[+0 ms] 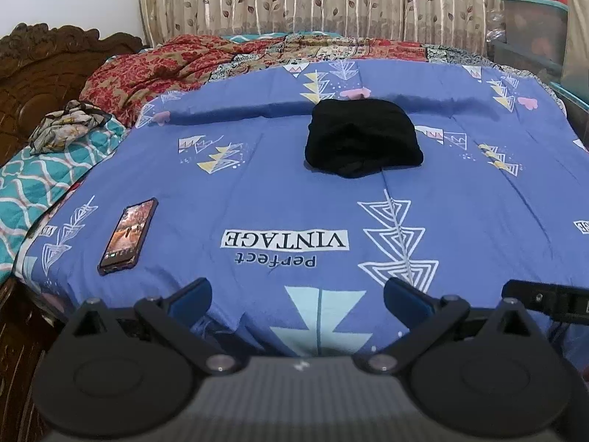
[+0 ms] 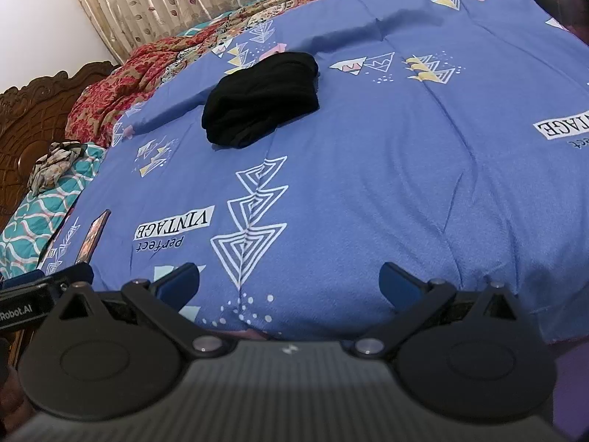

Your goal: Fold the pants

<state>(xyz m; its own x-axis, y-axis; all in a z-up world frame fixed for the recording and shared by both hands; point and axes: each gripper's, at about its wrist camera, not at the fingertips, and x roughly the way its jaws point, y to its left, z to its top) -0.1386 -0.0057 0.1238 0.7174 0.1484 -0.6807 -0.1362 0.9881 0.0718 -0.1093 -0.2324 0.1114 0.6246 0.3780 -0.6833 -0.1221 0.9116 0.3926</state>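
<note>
Black pants [image 1: 362, 138] lie as a compact folded bundle on the blue patterned bedspread [image 1: 257, 184], well away from both grippers. The right wrist view shows the same black pants [image 2: 261, 99] up and to the left on the bedspread [image 2: 386, 184]. My left gripper [image 1: 298, 294] hovers open over the bed's near edge, nothing between its blue pads. My right gripper [image 2: 289, 280] is also open and empty, near the front edge. The left gripper's body [image 2: 44, 287] shows at the right view's left margin.
A phone [image 1: 128, 235] lies on the bedspread at the left. A red patterned blanket [image 1: 147, 70], a teal quilt [image 1: 48, 184] with a crumpled scarf [image 1: 66, 125], and a carved wooden headboard [image 1: 44, 70] lie left. Plastic storage bins [image 1: 533, 22] stand at the far right.
</note>
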